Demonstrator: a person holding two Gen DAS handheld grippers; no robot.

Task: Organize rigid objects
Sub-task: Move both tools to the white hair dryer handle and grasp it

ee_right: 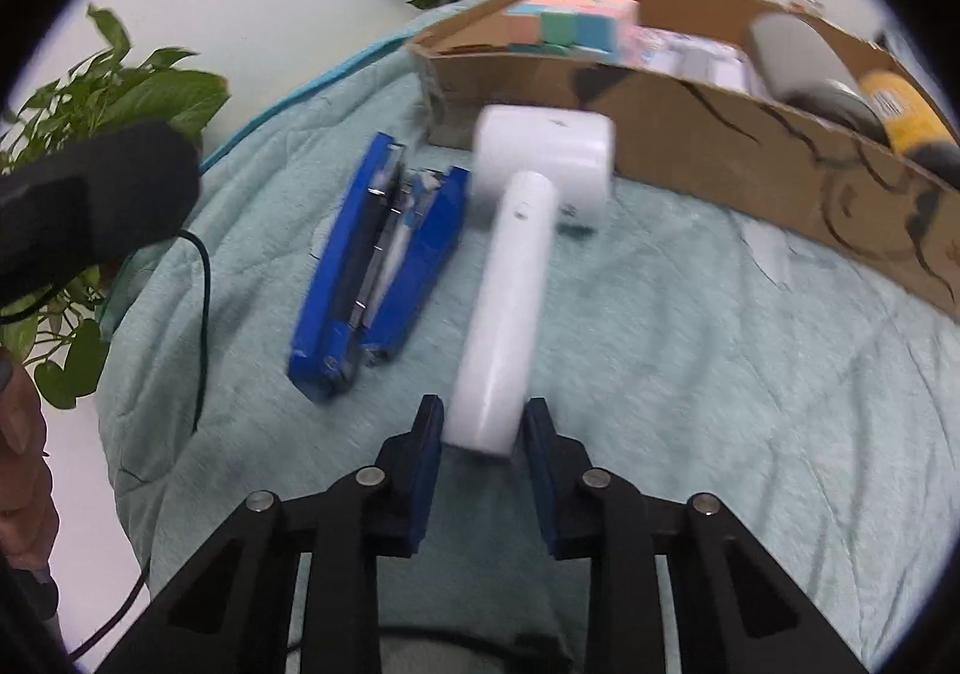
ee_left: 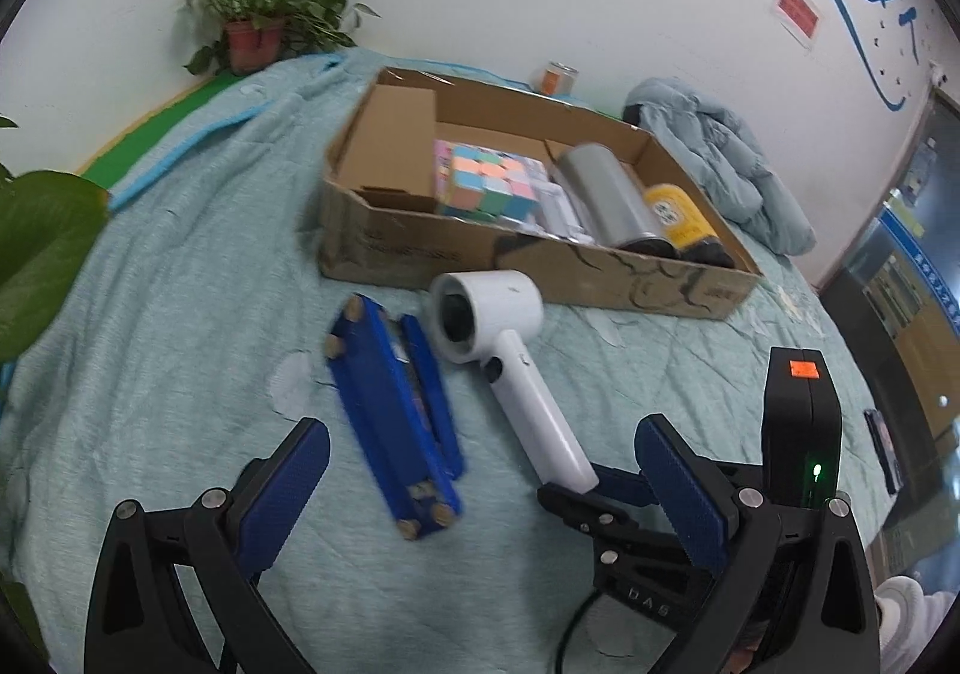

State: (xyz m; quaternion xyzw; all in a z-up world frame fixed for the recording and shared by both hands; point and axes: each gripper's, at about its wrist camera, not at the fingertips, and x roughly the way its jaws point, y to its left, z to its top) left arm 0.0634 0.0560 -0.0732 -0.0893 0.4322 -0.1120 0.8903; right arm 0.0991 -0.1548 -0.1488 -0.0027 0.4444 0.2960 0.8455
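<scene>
A white hair dryer (ee_left: 504, 356) lies on the teal quilt in front of a cardboard box (ee_left: 540, 266). My right gripper (ee_right: 483, 428) has its fingers on both sides of the dryer handle (ee_right: 504, 314) end and grips it; it also shows in the left wrist view (ee_left: 594, 494). A blue folding tool (ee_left: 393, 422) lies left of the dryer, also seen in the right wrist view (ee_right: 378, 260). My left gripper (ee_left: 480, 488) is open and empty, hovering near the blue tool and the dryer handle. The box holds a pastel cube (ee_left: 492, 182), a silver cylinder (ee_left: 612, 200) and a yellow bottle (ee_left: 678, 218).
A potted plant (ee_left: 264, 8) stands at the quilt's far corner and leaves (ee_left: 42, 248) hang at the left. A folded pale-blue jacket (ee_left: 720, 152) lies right of the box. A can (ee_left: 555, 77) stands behind the box.
</scene>
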